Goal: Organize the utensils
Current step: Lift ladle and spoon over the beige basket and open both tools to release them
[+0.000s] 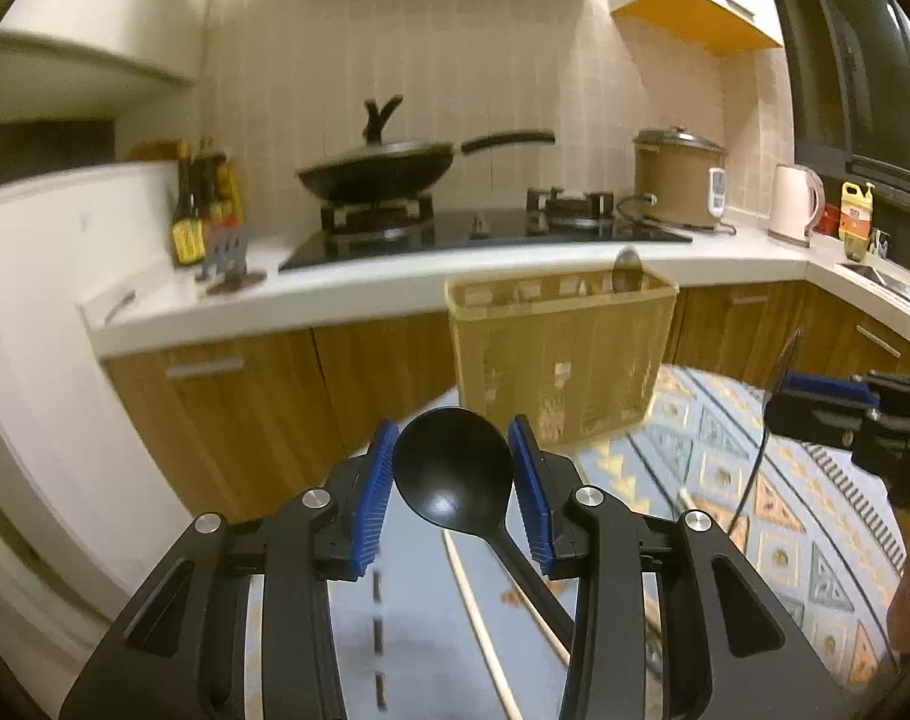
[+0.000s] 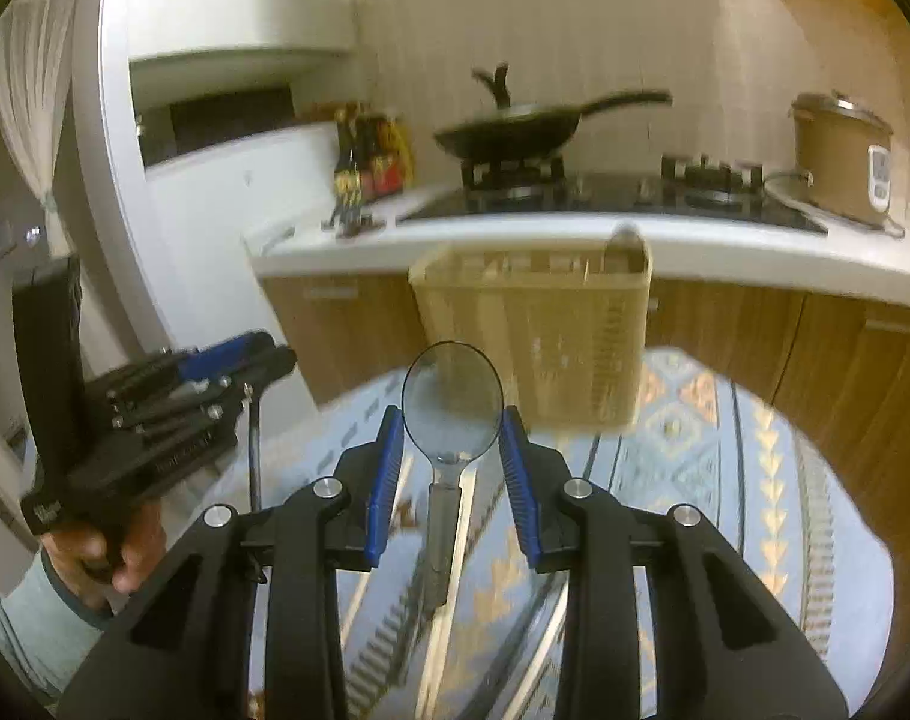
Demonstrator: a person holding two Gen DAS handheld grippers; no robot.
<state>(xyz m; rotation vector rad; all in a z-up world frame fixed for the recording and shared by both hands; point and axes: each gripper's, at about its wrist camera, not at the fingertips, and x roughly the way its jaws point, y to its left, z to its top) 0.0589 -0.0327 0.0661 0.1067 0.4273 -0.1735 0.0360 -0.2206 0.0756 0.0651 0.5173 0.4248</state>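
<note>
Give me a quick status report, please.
Left hand-held gripper holds black spoon. Right hand-held gripper holds metal spoon. Basket ahead, path clear.

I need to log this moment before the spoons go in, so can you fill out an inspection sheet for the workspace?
Surface: round table under a patterned cloth.
Job's things: black spoon in left gripper; metal spoon in right gripper; beige slotted basket on the table, one spoon bowl sticking up from it.
Clutter: chopsticks loose on the cloth.
Grippers: both shut on spoon bowls, raised short of the basket.
Cables: thin black cable at right gripper.
Surroundings: kitchen counter with wok, rice cooker, kettle, bottles.
</note>
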